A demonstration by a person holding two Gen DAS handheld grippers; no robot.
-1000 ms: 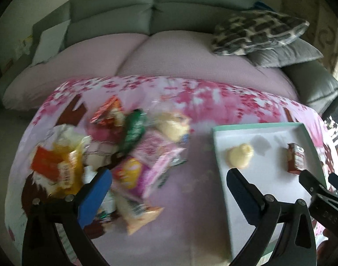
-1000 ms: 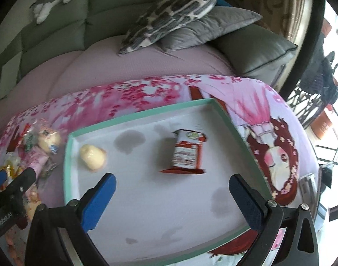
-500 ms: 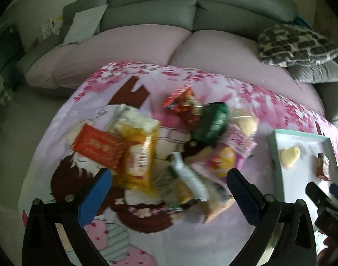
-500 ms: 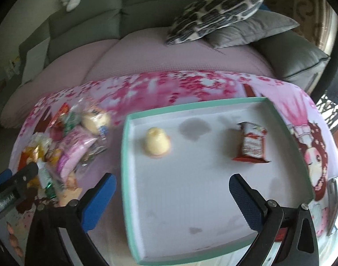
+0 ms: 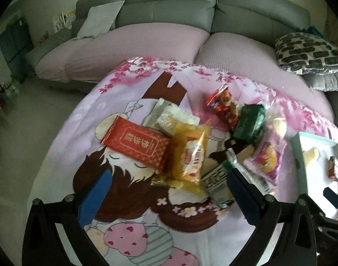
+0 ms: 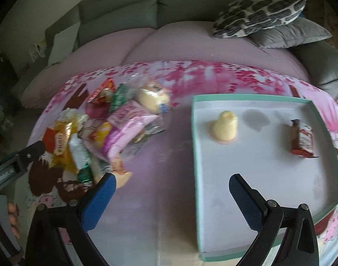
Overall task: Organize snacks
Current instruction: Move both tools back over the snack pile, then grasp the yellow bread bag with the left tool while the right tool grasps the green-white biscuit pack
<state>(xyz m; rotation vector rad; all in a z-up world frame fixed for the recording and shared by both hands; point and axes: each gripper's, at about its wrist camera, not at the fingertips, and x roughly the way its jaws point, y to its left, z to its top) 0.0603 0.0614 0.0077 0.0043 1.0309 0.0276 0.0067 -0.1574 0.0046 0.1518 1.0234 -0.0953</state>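
grey sofa [image 5: 169,6] is sitting behind the counter [image 5: 129,206], where snacks [image 5: 191,148] are lying piled left of the tray [image 6: 253,177] holding two more. left tool [image 5: 166,195] and right tool [image 6: 169,197] are hovering released, gripping nothing.

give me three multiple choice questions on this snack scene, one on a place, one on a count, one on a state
1. Where does the snack pile lie relative to the tray?
A. inside it
B. on the cloth to its left
C. on the sofa

2. How many items sit in the tray?
A. two
B. four
C. none

3. How is the left gripper?
A. shut on a red packet
B. open, holding nothing
C. shut on the tray rim

Answers:
1 B, the packets sit on the printed cloth left of the teal rim.
2 A, only a pale yellow snack and a red-brown packet.
3 B, its blue pads stand wide apart.
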